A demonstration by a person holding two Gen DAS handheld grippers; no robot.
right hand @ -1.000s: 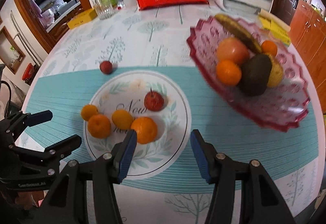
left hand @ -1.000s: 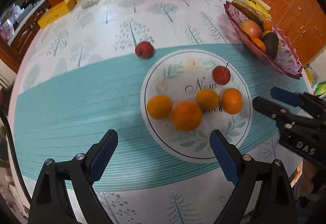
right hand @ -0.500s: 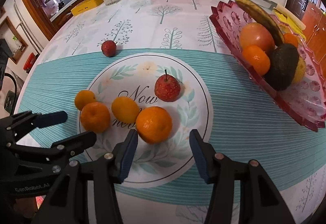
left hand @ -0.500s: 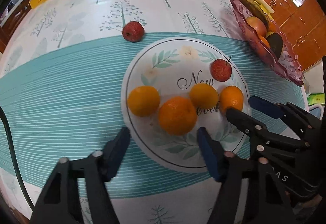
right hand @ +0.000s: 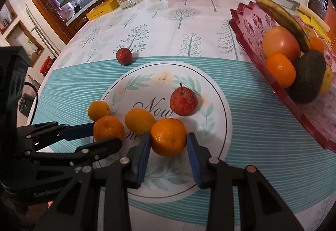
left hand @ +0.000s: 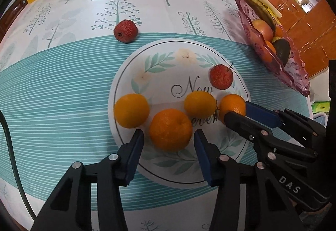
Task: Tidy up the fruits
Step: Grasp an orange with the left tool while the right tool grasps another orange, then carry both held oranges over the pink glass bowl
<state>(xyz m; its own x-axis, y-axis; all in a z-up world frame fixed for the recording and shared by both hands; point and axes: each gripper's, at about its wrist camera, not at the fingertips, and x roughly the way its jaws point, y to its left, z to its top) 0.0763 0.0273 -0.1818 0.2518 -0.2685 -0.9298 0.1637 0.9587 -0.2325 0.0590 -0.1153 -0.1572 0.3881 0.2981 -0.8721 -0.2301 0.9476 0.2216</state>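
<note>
Your right gripper (right hand: 168, 145) has just closed its blue pads on the round orange tangerine (right hand: 168, 136) at lower centre of its view. Your left gripper (left hand: 168, 145), jaws just narrowed, straddles the larger orange tangerine (left hand: 170, 129), pads not yet touching. Both fruits look light, soft-skinned and prone to rolling; grip their widest middle gently.

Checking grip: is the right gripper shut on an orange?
Yes. Right gripper jaws, just closing, press both sides of the orange.
</note>
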